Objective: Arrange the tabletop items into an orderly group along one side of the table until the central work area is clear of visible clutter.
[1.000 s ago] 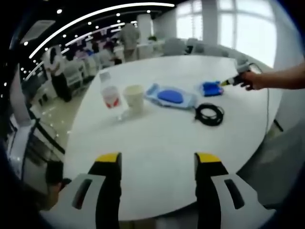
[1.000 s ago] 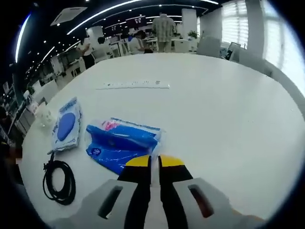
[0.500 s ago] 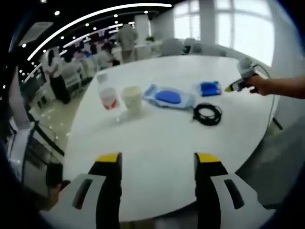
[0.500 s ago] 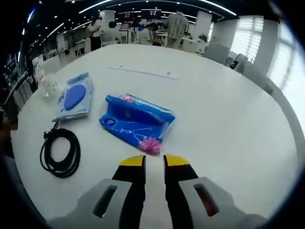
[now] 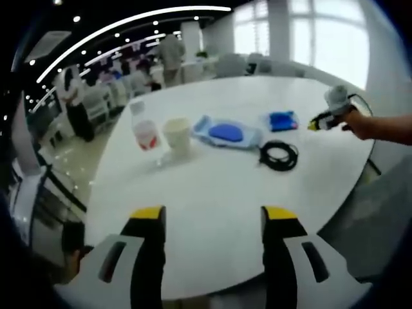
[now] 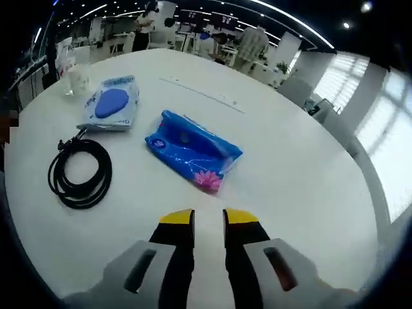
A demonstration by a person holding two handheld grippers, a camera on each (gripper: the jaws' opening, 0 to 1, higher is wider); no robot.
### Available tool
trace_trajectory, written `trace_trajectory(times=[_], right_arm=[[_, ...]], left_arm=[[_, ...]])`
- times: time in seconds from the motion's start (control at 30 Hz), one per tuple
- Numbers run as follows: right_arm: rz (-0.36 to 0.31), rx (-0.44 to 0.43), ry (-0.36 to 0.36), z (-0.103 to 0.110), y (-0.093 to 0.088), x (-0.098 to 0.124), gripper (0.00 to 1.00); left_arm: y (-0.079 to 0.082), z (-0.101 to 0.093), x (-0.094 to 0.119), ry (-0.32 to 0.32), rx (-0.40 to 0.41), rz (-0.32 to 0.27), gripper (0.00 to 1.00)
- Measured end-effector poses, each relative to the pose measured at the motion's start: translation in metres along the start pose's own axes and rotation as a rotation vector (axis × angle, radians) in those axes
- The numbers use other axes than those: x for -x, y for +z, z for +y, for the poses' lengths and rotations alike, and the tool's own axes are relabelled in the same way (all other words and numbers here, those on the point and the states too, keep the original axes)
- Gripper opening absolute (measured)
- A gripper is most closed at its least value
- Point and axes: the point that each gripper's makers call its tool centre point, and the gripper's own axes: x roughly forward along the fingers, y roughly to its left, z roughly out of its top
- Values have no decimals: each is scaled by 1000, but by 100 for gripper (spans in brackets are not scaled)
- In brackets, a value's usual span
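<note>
White table [image 6: 309, 187] holds a blue pack [image 6: 193, 151], coiled cable [image 6: 80, 172], pouch [image 6: 112, 104], cup [image 5: 177, 133] and bottle [image 5: 147, 132]. Left gripper [image 5: 210, 222] gapes wide, empty. Right gripper [image 6: 208, 220] sits slightly parted, grasping nothing.

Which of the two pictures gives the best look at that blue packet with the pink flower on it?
The right gripper view: the blue packet lies close in front of the right gripper, large enough to show its pink flower print. In the left gripper view it is a small blue patch far across the table, with no detail readable.
</note>
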Motion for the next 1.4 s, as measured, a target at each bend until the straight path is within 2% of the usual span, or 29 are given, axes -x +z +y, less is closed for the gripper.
trace_trajectory(times=[0.33, 0.6, 0.77, 1.0, 1.23, 1.3, 1.4], right_arm=[[-16, 20, -38, 8, 2, 12, 20], [-16, -43, -42, 7, -4, 6, 23], [-44, -91, -28, 6, -1, 4, 28], [-57, -124, -2, 14, 1, 5, 27], [-75, -155, 69, 29, 5, 9, 30], [-89, -174, 132, 41, 8, 11, 32], [-117, -243, 215, 56, 13, 13, 40]], left_arm=[[-4, -5, -1, -9, -11, 22, 56], [-7, -3, -3, -3, -3, 34, 56], [-7, -2, -3, 0, 0, 39, 56], [-6, 0, -4, 2, 4, 34, 55], [-4, 2, -3, 8, 15, 20, 55], [-4, 3, -2, 11, 19, 15, 55], [-2, 4, -1, 12, 27, 6, 55]])
